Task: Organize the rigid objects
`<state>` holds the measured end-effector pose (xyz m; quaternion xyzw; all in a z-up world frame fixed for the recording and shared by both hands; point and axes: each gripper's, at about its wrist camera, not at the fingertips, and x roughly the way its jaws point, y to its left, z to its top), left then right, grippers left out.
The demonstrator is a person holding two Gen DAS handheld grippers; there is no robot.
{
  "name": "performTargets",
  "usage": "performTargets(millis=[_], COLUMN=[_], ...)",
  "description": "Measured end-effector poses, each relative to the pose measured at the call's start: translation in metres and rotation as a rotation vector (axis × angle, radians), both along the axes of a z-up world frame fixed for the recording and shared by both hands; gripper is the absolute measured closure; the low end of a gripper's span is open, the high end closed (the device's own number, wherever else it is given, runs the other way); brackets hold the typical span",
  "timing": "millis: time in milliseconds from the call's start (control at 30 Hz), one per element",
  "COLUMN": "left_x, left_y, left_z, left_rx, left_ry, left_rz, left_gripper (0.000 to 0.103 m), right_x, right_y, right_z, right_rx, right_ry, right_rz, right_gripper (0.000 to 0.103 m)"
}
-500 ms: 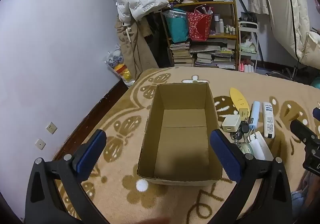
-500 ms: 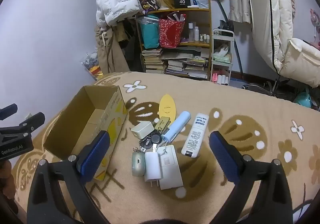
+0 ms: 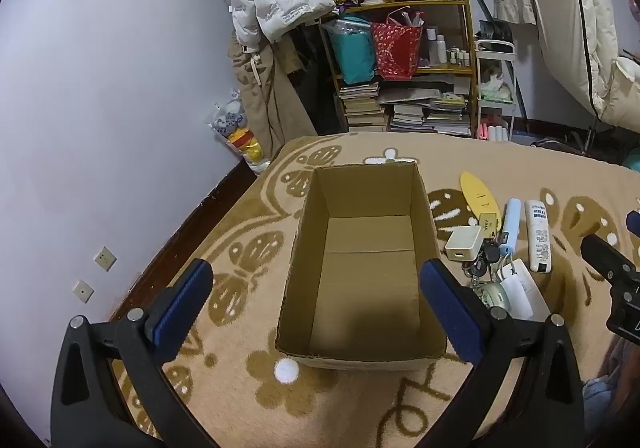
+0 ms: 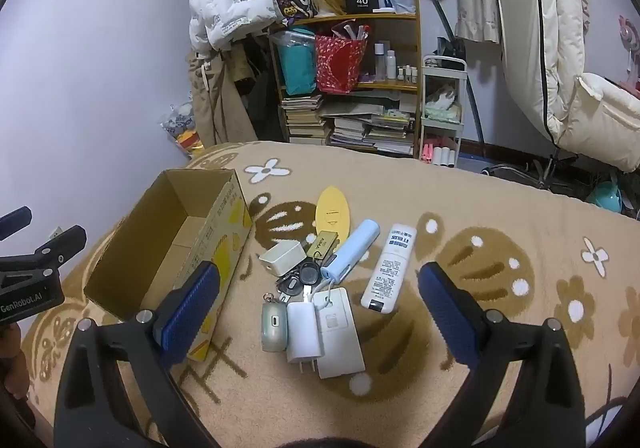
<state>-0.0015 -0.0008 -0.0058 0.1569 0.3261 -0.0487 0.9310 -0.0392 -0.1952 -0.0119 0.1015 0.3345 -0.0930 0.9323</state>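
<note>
Gadgets (image 4: 320, 288) beside cardboard box (image 4: 224, 232), unobstructed

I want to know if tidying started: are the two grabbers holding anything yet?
No. The left gripper and right gripper are both open and hold nothing.

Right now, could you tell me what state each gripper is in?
Left gripper: open, holding nothing.
Right gripper: open, holding nothing.
</note>
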Motion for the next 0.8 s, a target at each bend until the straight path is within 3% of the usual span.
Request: performTargets(millis=[800], left_x=[0.0023], left_y=[-0.0032], left_z=[-0.0008], left_rx=[0.012], left_ry=[0.002], left_rz=[-0.001], left_gripper=[0.001], right_x=[0.0023], right_y=[0.0012], right_z=[-0.0018], right_rx=[-0.002], right_ry=[0.004], right_rz=[0.002], right_gripper=[0.0])
